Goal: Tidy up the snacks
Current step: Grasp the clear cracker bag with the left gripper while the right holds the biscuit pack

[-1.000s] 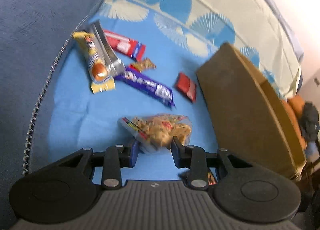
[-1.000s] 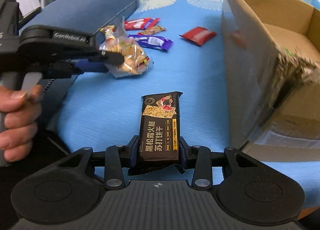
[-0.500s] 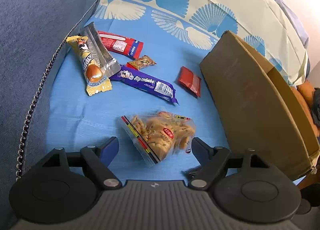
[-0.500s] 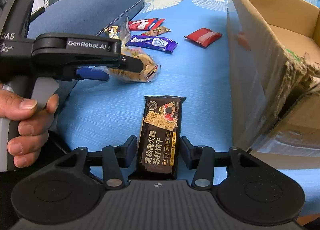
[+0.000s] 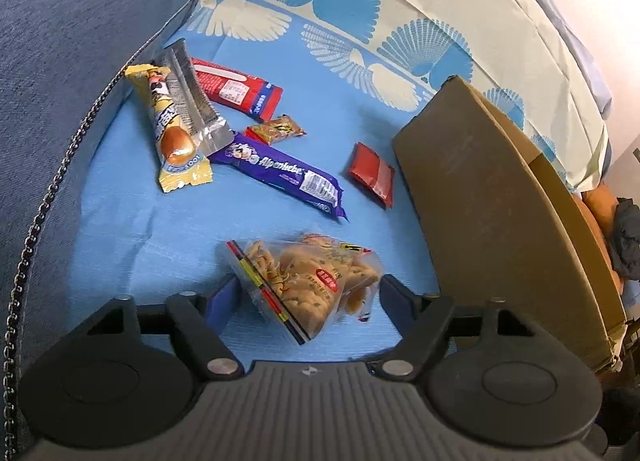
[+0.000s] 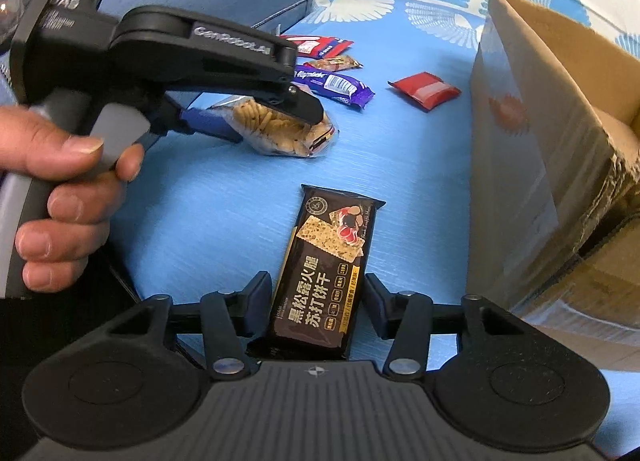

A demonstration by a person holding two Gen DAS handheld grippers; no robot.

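Left wrist view, bottom centre: left gripper (image 5: 308, 295) jaws apart, having just been closing a little after a wide opening, straddling clear plastic bag of small biscuits (image 5: 310, 283) lying on blue fabric surface (image 5: 132, 229); pads not pressing the bag, left pad just beside its red-and-yellow striped edge. Mid frame: purple "Alpenliebe" candy wrapper (image 5: 280, 177), small red foil sachet (image 5: 372, 175) to its right, close to tall brown cardboard box (image 5: 492, 213) filling the right side. Upper left: yellow bun-print snack packet (image 5: 172, 133) with silver foil pack (image 5: 190, 101) across it, small orange-brown candy packet (image 5: 276, 129), long red wafer wrapper (image 5: 236, 89) farthest. Dark blue cushion (image 5: 80, 13) along the left edge, fan-patterned cloth (image 5: 360, 9) at top.

Right wrist view, bottom centre: right gripper (image 6: 318, 305) jaws apart either side of dark brown cracker packet with gold Chinese lettering (image 6: 328, 273), flat on the blue surface; narrow gaps at both pads, no squeeze visible. Left side: bare hand (image 6: 68, 189) wrapped round the left gripper's handle, that tool over the biscuit bag in mid frame. Right side: open cardboard box, taped corner nearest. Upper middle: purple, red and orange wrappers.
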